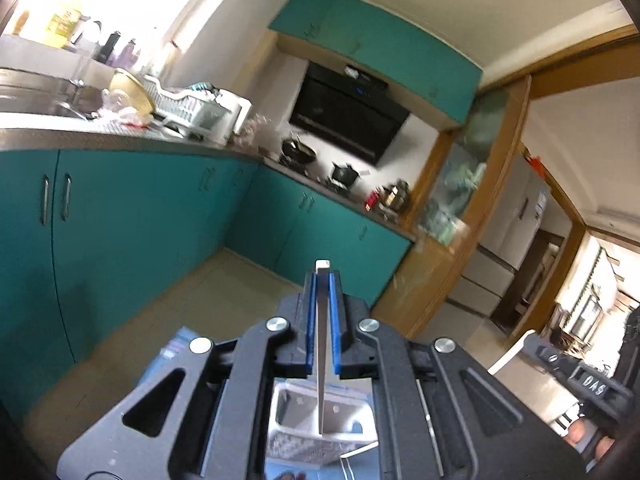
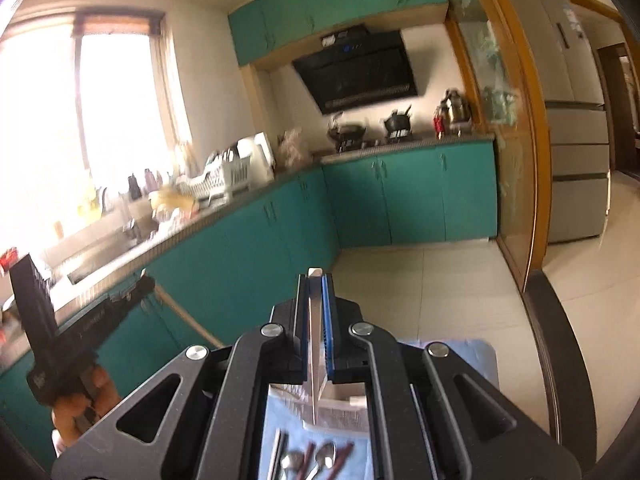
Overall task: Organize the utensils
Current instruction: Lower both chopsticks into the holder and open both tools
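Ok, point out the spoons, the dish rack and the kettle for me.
spoons (image 2: 320, 458): right wrist view, on a spoon bowl.
dish rack (image 2: 218, 182): right wrist view, on its side wall.
kettle (image 2: 454, 110): right wrist view, on its body.

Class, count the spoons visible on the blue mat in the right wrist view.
2: one spoon left, another spoon right, on the blue mat under the right gripper. More may be hidden.

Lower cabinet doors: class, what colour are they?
Teal lower cabinet doors, clearest in the right wrist view.
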Demonstrator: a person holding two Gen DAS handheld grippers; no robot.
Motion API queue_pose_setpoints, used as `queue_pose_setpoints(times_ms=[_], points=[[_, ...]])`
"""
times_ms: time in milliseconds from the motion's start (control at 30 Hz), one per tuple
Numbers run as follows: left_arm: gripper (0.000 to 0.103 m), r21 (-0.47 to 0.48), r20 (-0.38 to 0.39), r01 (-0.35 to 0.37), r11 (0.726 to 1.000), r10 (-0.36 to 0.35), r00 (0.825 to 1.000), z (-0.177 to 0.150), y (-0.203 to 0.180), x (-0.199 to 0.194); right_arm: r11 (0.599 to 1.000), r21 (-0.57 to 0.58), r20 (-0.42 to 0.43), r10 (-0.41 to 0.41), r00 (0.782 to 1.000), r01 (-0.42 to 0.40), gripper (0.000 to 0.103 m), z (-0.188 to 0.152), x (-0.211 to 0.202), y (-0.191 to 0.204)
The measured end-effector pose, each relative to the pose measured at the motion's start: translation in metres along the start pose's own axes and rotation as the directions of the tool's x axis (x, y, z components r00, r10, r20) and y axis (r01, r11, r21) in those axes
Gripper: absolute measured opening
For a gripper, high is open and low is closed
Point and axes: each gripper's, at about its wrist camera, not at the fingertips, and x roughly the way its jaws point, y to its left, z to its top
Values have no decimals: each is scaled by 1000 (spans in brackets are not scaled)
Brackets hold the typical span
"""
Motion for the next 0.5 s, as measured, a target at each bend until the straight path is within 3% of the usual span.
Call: queue_pose_setpoints(times_ms=[133,500], points=[[6,31,24,-65,997,64,998,3,-5,23,998,13,54,-60,997,59,7,10,12,-2],[6,112,-51,-133,985,139,989,-42,0,69,994,-3,-22,-109,994,109,7,-45,80,-9]])
